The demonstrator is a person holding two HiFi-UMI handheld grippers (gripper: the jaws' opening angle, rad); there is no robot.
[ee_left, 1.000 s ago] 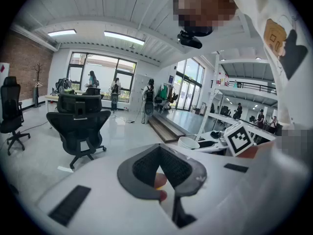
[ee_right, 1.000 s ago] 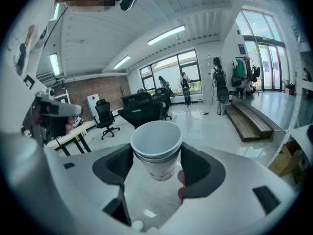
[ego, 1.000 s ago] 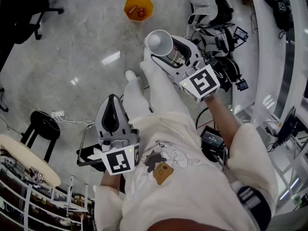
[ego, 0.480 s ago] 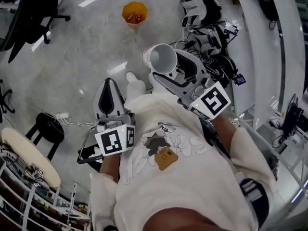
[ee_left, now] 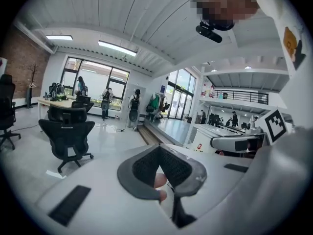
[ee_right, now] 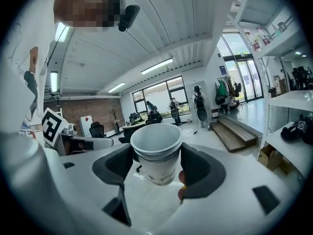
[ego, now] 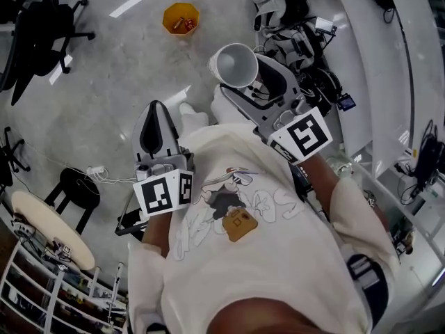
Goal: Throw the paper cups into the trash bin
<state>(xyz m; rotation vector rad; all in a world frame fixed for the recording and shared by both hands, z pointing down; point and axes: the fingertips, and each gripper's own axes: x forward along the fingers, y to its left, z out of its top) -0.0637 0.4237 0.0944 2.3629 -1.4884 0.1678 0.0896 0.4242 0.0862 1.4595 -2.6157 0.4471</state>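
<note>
Shows a nested stack of white paper cups (ee_right: 157,169) pinched at the side walls between the dark padded jaws of the right gripper (ee_right: 156,155), rim end toward the camera. Presents at least two rims, one seated inside the other. In the head view, places the same stack (ego: 234,65) at the tip of the right gripper (ego: 240,74), open mouth turned up toward the camera, raised over the glossy grey floor (ego: 104,96) ahead of the person's body. Locates the orange many-sided bin (ego: 181,18) on that floor, forward and to the left of the stack and well apart from it, with a few small items inside, too small to identify. Holds the left gripper (ego: 154,111) lower and nearer the body, jaws pressed together at the tips with nothing clamped; confirms this in the left gripper view, where the grey pads of the left gripper (ee_left: 159,154) meet in a point. Carries a white cube with black square markers (ego: 300,136) behind the right jaws and a matching one (ego: 165,192) behind the left. Includes a cream printed sweatshirt (ego: 264,256) in the lower frame, a black office chair (ego: 42,26) at upper left, a black round stool (ego: 76,186) at left, and a heap of black and white gear (ego: 285,16) beside white shelving (ego: 379,82) at right.
</note>
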